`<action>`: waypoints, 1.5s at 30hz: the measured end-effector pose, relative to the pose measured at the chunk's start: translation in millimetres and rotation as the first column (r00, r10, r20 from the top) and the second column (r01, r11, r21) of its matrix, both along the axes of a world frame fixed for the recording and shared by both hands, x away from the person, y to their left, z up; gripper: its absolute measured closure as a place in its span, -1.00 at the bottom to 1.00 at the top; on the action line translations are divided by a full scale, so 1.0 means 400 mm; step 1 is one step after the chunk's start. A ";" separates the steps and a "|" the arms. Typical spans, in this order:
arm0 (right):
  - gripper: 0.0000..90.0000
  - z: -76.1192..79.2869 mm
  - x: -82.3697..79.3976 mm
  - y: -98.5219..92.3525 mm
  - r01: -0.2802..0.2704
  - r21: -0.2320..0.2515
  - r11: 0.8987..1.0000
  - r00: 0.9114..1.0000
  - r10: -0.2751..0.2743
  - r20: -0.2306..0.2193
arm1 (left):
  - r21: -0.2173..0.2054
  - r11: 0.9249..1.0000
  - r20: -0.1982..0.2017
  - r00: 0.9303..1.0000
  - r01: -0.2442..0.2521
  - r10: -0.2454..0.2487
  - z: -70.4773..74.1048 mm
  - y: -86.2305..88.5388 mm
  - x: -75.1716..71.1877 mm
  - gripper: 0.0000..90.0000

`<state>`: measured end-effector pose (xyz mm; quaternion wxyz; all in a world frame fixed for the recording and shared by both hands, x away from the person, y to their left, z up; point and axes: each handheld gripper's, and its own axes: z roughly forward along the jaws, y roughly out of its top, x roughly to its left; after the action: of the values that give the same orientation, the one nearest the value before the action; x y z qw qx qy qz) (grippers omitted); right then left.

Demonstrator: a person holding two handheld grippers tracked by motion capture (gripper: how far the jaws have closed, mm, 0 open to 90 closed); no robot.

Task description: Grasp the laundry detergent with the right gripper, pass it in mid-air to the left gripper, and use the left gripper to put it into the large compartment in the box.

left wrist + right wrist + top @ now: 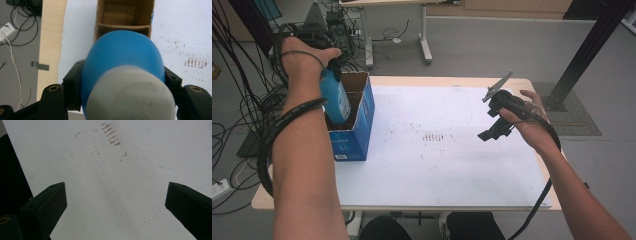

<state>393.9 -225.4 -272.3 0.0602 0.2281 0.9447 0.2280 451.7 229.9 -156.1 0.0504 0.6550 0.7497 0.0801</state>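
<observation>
Blue bottle (335, 97) with a white cap (130, 96) is a smooth, rounded plastic thing bearing a pale label whose print is too small to read, and it hangs base-down, partly inside the open cardboard box (362, 112) at the table's (452, 195) left edge. That box has blue outer walls with a small white label low on its front, also unreadable. Left gripper (122, 82) is clamped on the bottle just below the cap, while the right gripper (116, 202) hovers over the stained white tabletop, jaws wide apart and empty.
</observation>
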 end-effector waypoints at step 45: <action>-0.91 -0.036 0.010 -0.035 0.043 -0.048 0.998 0.998 -0.045 -0.035 | 0.039 0.994 -0.062 0.993 0.103 -0.100 -0.303 -0.025 0.016 -0.18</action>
<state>398.1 -239.4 -286.8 0.0536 0.2515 0.9454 0.2002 458.3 220.0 -277.5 0.0180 0.6952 0.7148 0.0733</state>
